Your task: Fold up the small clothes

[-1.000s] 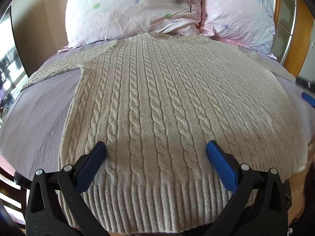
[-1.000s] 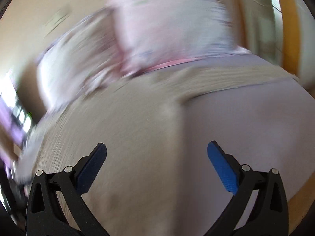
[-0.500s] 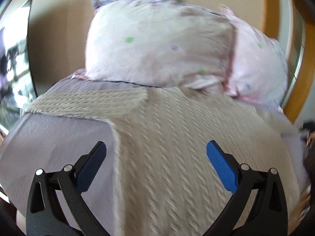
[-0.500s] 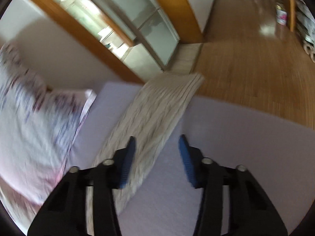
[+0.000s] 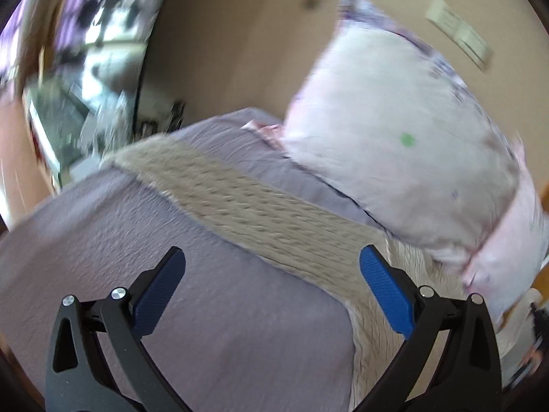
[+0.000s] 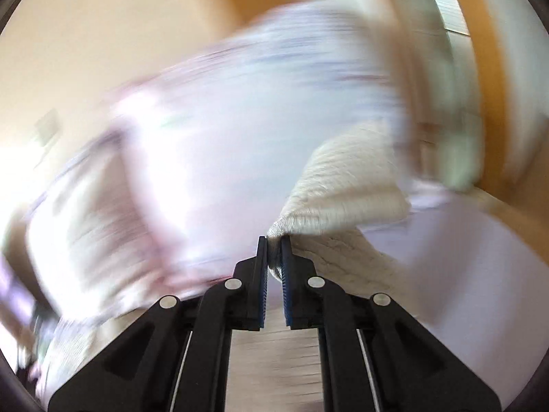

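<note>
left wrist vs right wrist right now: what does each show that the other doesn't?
Left wrist only: the left tool, jaws wide open and holding nothing, above the purple sheet; one sweater sleeve lying flat toward the window; a wall switch plate.

Right wrist only: the right tool shut on the other sleeve, whose knit is bunched and lifted; heavy motion blur.

Both: the beige cable-knit sweater, the purple sheet, a pale floral pillow and the tan wall.

Sweater [image 5: 274,216] beige, cable-knit; bed sheet [image 5: 171,274] lavender-grey. Pillow [image 5: 405,144] pale pink with a green dot, probably floral but blurred. Both tools black, blue pads [image 5: 384,288].
</note>
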A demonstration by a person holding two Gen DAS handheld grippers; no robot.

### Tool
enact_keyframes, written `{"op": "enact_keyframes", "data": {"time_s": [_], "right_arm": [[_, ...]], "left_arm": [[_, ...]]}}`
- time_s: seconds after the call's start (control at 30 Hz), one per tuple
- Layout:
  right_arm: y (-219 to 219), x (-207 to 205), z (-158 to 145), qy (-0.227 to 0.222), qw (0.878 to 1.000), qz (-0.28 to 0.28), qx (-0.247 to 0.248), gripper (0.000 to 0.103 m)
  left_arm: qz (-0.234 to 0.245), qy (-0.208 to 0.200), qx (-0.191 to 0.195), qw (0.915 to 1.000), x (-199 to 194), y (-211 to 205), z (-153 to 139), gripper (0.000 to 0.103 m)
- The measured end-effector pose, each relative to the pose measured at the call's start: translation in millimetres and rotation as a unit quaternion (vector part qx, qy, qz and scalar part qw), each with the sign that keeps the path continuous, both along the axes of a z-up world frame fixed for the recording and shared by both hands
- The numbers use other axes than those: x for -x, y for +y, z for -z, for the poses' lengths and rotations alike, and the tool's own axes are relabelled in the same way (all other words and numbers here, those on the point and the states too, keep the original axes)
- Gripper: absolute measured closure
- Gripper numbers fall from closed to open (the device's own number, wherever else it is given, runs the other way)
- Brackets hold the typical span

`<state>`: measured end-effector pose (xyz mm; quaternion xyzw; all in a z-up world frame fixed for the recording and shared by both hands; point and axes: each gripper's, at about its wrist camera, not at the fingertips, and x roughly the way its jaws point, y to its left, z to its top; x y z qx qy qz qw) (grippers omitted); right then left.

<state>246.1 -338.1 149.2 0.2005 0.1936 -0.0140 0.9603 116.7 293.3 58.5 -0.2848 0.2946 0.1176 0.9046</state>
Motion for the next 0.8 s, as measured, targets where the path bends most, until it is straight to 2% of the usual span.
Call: {"op": "enact_keyframes", "data": {"time_s": [0.07, 0.13, 0.23, 0.27, 0.3, 0.37, 0.43, 0.5, 0.6, 0.67, 0.7, 0.73, 0.77, 0.8], "right_arm": [[79, -25, -3, 0.004, 0.994, -0.106, 0.014, 0.095], [147, -45, 8, 0.044, 0.978, -0.203, 0.03, 0.094], [221, -56, 32, 0.102, 0.948, -0.297, 0.05, 0.093], [232, -53, 35, 0.106, 0.943, -0.312, 0.054, 0.082], [235, -48, 36, 0.098, 0.943, -0.312, 0.064, 0.063], [218, -40, 37, 0.078, 0.95, -0.292, 0.076, 0.041], [200, -34, 36, 0.074, 0.957, -0.27, 0.076, 0.04], [179, -19, 41, 0.08, 0.963, -0.25, 0.063, 0.04], [154, 3, 42, 0.081, 0.971, -0.22, 0.053, 0.04], [143, 11, 43, 0.08, 0.974, -0.208, 0.046, 0.04], [139, 17, 40, 0.078, 0.975, -0.205, 0.043, 0.04], [134, 19, 41, 0.076, 0.976, -0.202, 0.04, 0.04], [129, 22, 41, 0.074, 0.976, -0.201, 0.036, 0.04], [124, 23, 42, 0.072, 0.977, -0.2, 0.031, 0.04]], "left_arm": [[-0.022, 0.007, 0.047, 0.9986, -5, 20, 9, 0.002], [-0.04, 0.017, 0.067, 0.9968, -10, 33, 14, 0.003], [-0.064, 0.029, 0.078, 0.9944, -19, 51, 21, 0.006], [-0.068, 0.031, 0.087, 0.9934, -22, 57, 24, 0.007], [-0.072, 0.033, 0.097, 0.9921, -25, 63, 27, 0.012], [-0.083, 0.042, 0.113, 0.9893, -33, 75, 33, 0.019], [-0.09, 0.043, 0.127, 0.9868, -39, 87, 38, 0.027], [-0.105, 0.041, 0.136, 0.9844, -46, 98, 40, 0.032], [-0.126, 0.029, 0.169, 0.9772, -52, 119, 45, 0.038], [-0.138, 0.028, 0.18, 0.9736, -56, 130, 48, 0.048], [-0.146, 0.037, 0.178, 0.9725, -57, 133, 49, 0.066], [-0.155, 0.055, 0.171, 0.9715, -60, 135, 50, 0.097], [-0.157, 0.064, 0.165, 0.9715, -62, 135, 49, 0.096], [-0.155, 0.065, 0.145, 0.975, -65, 129, 41, 0.096]]}}
